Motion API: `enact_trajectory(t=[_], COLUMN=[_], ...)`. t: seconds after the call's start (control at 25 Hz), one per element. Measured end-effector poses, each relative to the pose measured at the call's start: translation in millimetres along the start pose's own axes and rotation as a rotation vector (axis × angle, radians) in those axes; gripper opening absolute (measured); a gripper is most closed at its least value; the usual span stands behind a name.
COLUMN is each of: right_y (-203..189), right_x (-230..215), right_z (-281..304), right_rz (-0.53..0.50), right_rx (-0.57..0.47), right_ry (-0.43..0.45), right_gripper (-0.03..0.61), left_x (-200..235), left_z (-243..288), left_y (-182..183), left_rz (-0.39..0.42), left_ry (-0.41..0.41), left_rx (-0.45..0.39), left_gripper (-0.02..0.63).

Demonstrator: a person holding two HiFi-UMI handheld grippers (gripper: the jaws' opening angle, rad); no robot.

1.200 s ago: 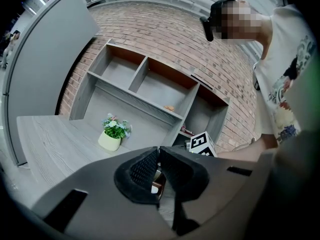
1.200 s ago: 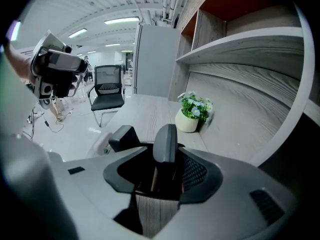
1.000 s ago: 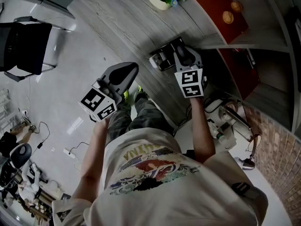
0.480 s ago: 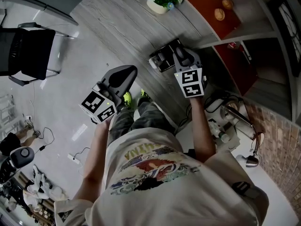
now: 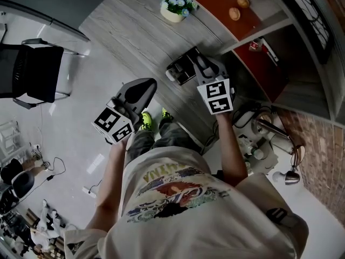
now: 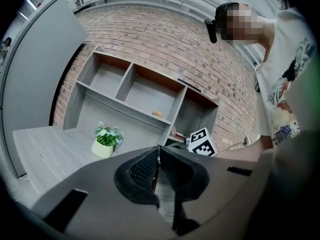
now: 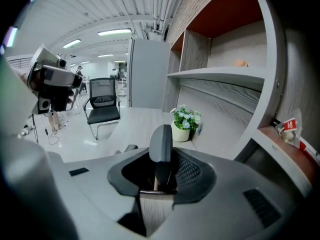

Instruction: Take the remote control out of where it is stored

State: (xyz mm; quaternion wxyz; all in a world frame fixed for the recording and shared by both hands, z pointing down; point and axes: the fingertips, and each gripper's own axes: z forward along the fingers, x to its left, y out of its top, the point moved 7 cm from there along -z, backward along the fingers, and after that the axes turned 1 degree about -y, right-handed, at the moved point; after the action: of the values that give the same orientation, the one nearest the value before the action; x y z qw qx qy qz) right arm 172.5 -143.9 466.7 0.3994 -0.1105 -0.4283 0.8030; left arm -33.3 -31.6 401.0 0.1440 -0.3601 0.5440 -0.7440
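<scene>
We note right tool [image 7: 167, 176] just clamped on remote [image 7: 161, 141], clear of shelf [image 7: 215, 75]; left tool [image 6: 158, 159] clenched empty; removal looks nearly done.

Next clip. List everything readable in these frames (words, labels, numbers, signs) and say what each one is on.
"HINA": upside down in the head view, in the chest print of the person's T-shirt; any letter before it is lost in a fold.
Smaller print below it on the shirt: too blurred to read.
Red packet: print too small to read.
Remote control: no print on the side that shows.
</scene>
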Motion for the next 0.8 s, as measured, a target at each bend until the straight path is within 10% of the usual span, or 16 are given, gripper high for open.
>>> enact_trajectory(t=[0.8], right_y=[21], right_x=[5], right_z=[-46], right_rz=[0.020], right_rx=[-0.083], right_ry=[-0.015], right_gripper=[0.118], left_x=[-17], left_z=[-2], left_y=[10], left_rz=[0.037], left_ry=[-0.054], left_rx=[-0.010], left_gripper=[0.006])
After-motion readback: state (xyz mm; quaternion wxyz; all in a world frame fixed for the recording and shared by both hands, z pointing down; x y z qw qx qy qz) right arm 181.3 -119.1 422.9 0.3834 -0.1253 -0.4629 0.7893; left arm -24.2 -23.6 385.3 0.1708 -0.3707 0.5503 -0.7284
